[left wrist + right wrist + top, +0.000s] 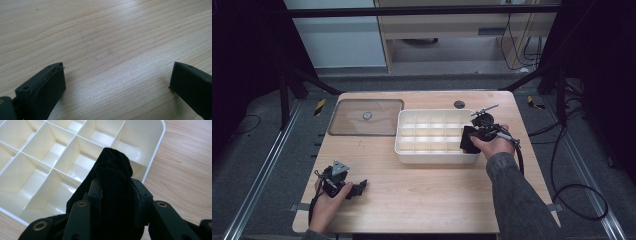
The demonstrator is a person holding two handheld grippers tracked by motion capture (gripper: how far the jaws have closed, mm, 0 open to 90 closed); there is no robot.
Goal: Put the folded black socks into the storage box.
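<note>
A cream divided box (432, 136) with several empty compartments stands mid-table. My right gripper (473, 139) hovers over its right end, shut on a black folded cloth (469, 140). In the right gripper view the black cloth (113, 180) bulges up between the jaws of the right gripper (117, 192), above the box (37, 165) and its right-hand compartments. My left gripper (358, 189) rests low near the table's front left. In the left gripper view its jaws stand wide apart over bare wood, and the left gripper (116, 82) holds nothing.
A clear flat lid (366, 117) with a small round knob lies at the back left of the wooden table (422, 195). A dark round hole (459, 104) sits near the table's far edge. Cables trail off the right side.
</note>
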